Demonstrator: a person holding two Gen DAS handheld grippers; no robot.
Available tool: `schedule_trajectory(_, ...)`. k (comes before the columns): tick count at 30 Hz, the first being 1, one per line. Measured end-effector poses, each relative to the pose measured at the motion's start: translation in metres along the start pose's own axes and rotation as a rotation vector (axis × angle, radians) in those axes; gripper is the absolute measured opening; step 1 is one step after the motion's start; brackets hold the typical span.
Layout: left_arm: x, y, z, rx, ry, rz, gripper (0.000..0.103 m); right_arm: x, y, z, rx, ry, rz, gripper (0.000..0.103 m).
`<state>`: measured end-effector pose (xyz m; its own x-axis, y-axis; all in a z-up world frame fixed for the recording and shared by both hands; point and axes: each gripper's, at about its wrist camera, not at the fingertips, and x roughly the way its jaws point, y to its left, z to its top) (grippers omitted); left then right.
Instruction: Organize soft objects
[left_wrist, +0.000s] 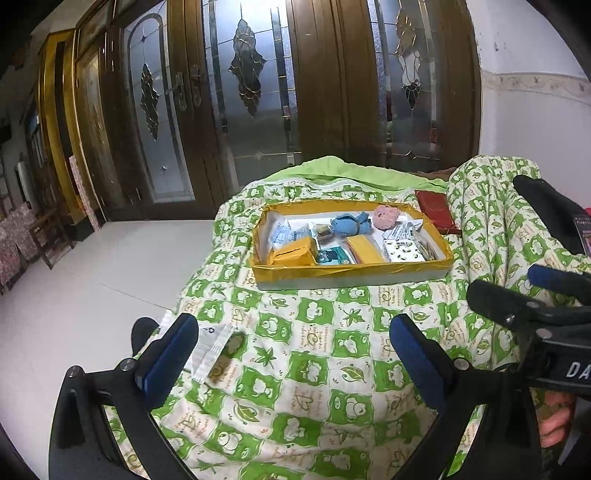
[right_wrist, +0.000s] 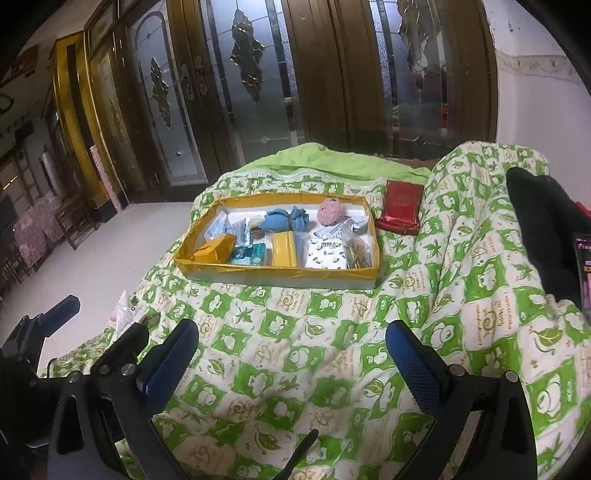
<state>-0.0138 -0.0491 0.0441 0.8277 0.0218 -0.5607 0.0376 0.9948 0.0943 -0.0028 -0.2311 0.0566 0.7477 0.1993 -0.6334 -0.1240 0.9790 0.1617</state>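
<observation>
Both of your grippers hang wide apart and empty over the near part of the quilt (right_wrist: 295, 350): the left gripper (left_wrist: 293, 354) with its blue pads spread, the right gripper (right_wrist: 291, 358) the same, nothing between the fingers of either.

The soft things already lie in the yellow-rimmed tray (right_wrist: 280, 275), which sits toward the far edge of the quilt. A blue knitted toy (right_wrist: 286, 219) and a pink fluffy ball (right_wrist: 332, 211) rest side by side against the tray's far wall, and paper packets, a yellow box (right_wrist: 216, 250) and a bag of thin sticks (right_wrist: 356, 253) fill the rest. A red packet (right_wrist: 400, 206) lies on the quilt just past the tray's right end, outside it. At the quilt's near left edge a clear plastic sachet (left_wrist: 218, 350) lies flat beside your left finger.

This would fit either a tray waiting to be emptied and sorted or one just filled, with the sachet and the red packet as stragglers; I can't tell which. If the sachet is your next piece, I judge it will need a low, flat approach, since thin film on soft bedding tends to slide or sink away from closing pads.
</observation>
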Motion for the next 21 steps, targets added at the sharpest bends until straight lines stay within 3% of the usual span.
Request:
schedule_trajectory(12, -0.007, 0.003, 0.001, -0.059, 0.019, -0.042, 0.103, -0.019, 0.005, -0.001, 0.005, -0.02, -0.011, 0.102)
schedule_trajectory(21, -0.003, 0.005, -0.004, -0.065, 0.024, -0.003, 0.103, -0.01, 0.002, -0.006, 0.009, 0.006, -0.014, 0.102)
